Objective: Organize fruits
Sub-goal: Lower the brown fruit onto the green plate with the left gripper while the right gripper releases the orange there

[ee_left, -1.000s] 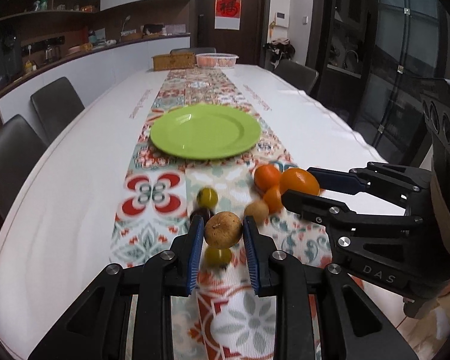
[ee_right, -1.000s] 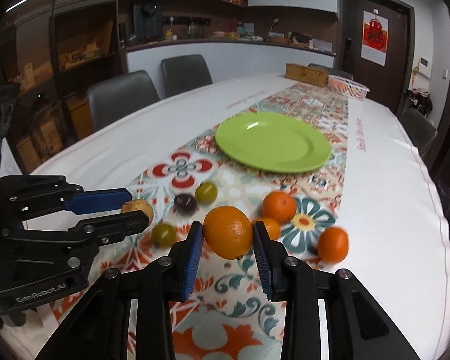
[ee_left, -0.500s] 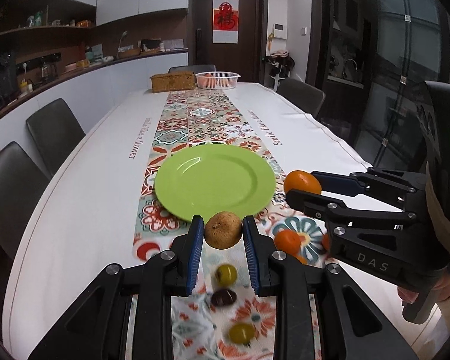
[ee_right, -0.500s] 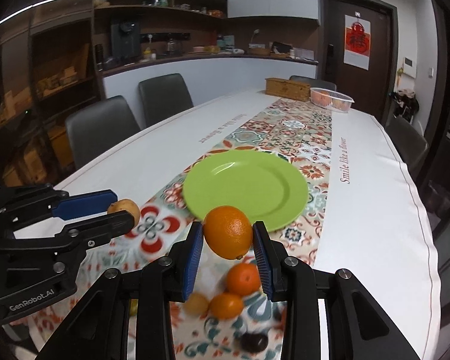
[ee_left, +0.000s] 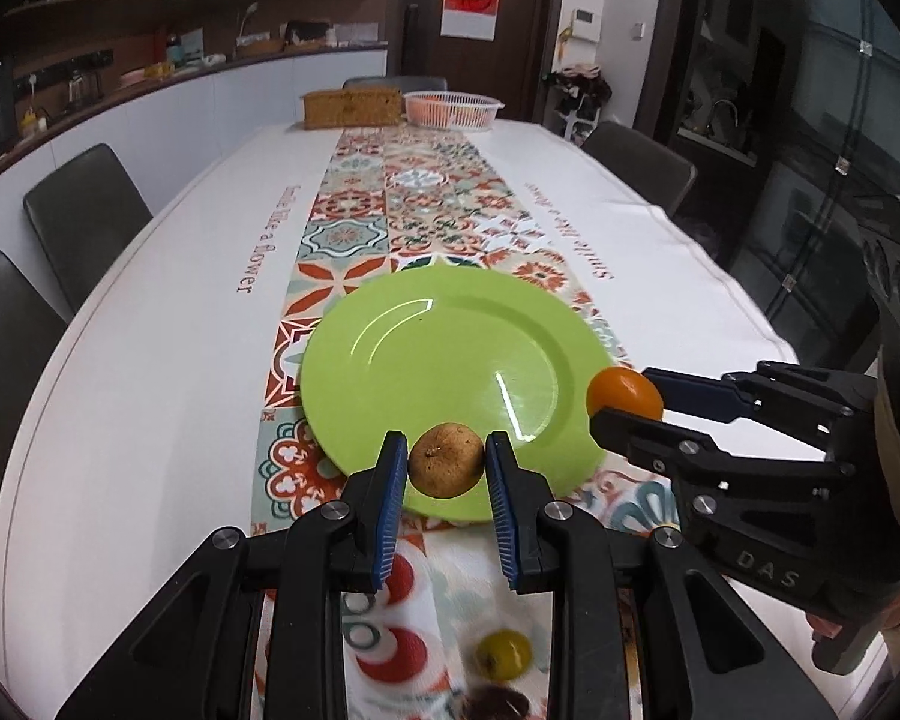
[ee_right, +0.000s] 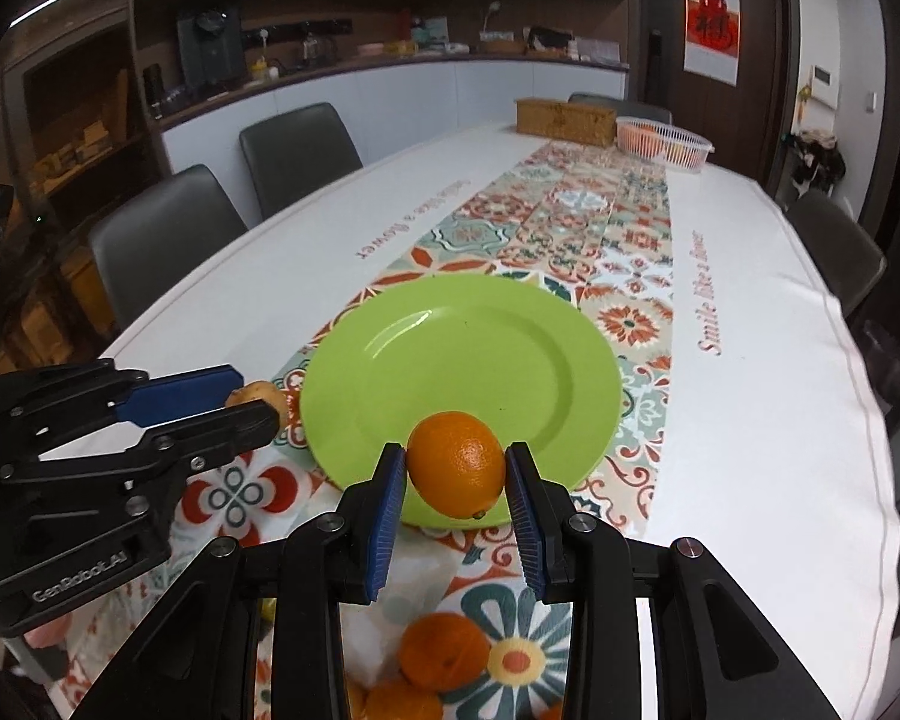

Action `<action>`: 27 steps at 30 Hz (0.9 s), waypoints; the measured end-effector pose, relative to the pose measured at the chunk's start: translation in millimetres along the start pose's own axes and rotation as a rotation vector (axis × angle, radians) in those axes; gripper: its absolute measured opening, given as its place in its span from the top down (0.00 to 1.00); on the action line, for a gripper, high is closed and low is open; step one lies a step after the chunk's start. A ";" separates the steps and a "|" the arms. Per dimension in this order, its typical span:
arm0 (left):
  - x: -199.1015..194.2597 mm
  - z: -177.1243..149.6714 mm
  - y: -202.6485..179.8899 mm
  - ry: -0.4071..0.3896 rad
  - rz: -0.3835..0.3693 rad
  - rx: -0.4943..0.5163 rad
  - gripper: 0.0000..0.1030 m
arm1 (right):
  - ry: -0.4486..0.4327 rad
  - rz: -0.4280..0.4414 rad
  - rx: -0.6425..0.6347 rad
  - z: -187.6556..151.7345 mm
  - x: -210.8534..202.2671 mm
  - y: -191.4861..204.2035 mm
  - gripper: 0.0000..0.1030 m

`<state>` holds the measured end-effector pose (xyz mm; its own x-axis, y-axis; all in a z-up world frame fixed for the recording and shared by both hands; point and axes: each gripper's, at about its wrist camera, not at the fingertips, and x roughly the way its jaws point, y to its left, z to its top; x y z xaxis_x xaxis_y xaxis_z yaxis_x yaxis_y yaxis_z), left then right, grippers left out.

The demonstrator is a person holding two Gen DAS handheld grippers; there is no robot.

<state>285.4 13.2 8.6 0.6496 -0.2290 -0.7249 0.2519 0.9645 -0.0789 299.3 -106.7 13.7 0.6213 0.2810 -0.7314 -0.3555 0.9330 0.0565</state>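
Tabletop: tabletop [ee_left: 150, 360] with patterned runner.
Plate: I see the plate [ee_left: 450, 360] bare, just ahead of both loads.
Left gripper [ee_left: 444, 471]: fingers clamped on brown fruit [ee_left: 447, 460] at near rim.
Right gripper [ee_right: 456, 471]: fingers clamped on orange [ee_right: 457, 464], equally near.

Both wrist views look forward, low and close, down the table — sharing the green plate [ee_left: 444, 360] [ee_right: 459, 372].

Both tools, left [ee_left: 446, 468] and right [ee_right: 456, 468], now nearer the green plate [ee_left: 390, 360].
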 end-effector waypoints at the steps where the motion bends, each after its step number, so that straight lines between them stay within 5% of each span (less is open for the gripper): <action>1: 5.3 1.7 1.4 0.008 0.005 0.003 0.74 | 0.012 0.000 0.001 1.8 5.7 -1.2 0.66; 14: 46.1 11.9 18.5 0.066 -0.014 -0.040 0.73 | 0.084 -0.019 0.026 10.5 45.8 -7.8 0.66; 27: 3.0 5.5 12.8 0.006 0.064 -0.070 0.61 | 0.011 -0.062 0.060 5.4 13.7 -9.7 0.57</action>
<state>294.4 24.1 9.1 0.6589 -0.1656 -0.7338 0.1586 0.9841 -0.0796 315.1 -110.7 6.9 0.6328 0.2203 -0.7423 -0.2742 0.9603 0.0512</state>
